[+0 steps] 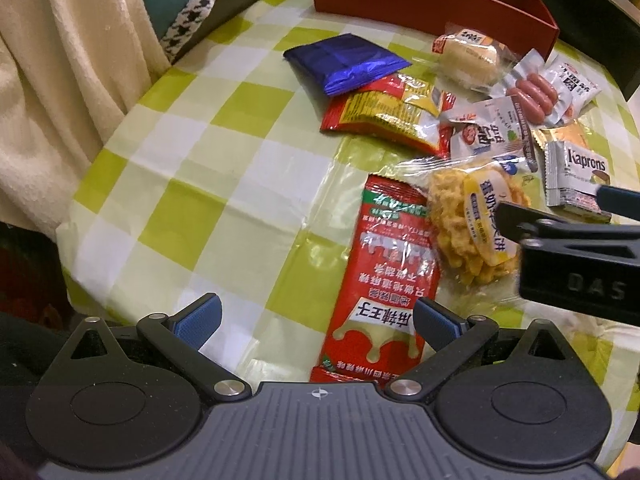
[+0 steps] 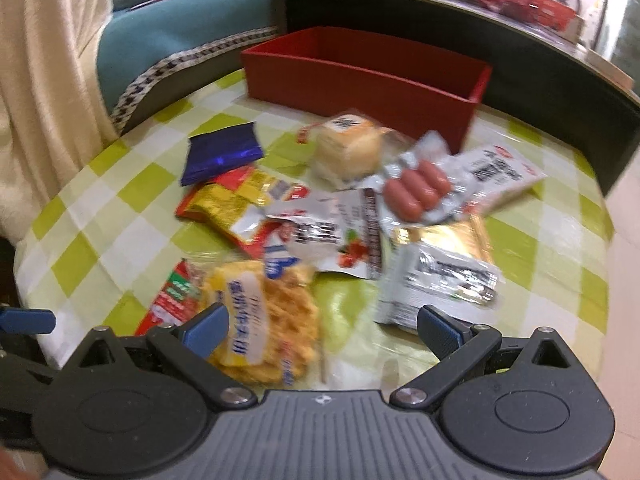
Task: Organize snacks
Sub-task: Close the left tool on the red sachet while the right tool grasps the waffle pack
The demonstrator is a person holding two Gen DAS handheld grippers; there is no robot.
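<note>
Evidently, the left gripper (image 1: 316,320) was spread wide with nothing between its blue pads, and it stood low over the near end of the long red sachet (image 1: 384,276). That sachet lay lengthwise between the fingers, which suggested it was being lined up for a pinch across its narrow width. The right gripper (image 2: 322,328) was likewise spread and empty; it hung just above the clear bag of yellow fried snack (image 2: 264,316), with one finger over the bag and the other near the silver wafer packet (image 2: 436,280). Its view was blurred, so finer contact could not be judged.

Beyond the two tools, the remaining snacks lay in a loose overlapping heap on the green checked tablecloth (image 1: 192,184): a blue foil packet (image 1: 344,60), a red-and-yellow packet (image 1: 384,112) partly under it, a wrapped bun (image 1: 468,56) and a pack of small sausages (image 1: 532,92).

The red box (image 2: 360,84) stood open and appeared empty at the far edge of the table, just behind the heap, presumably as the destination. No snack had yet been placed inside it.
</note>
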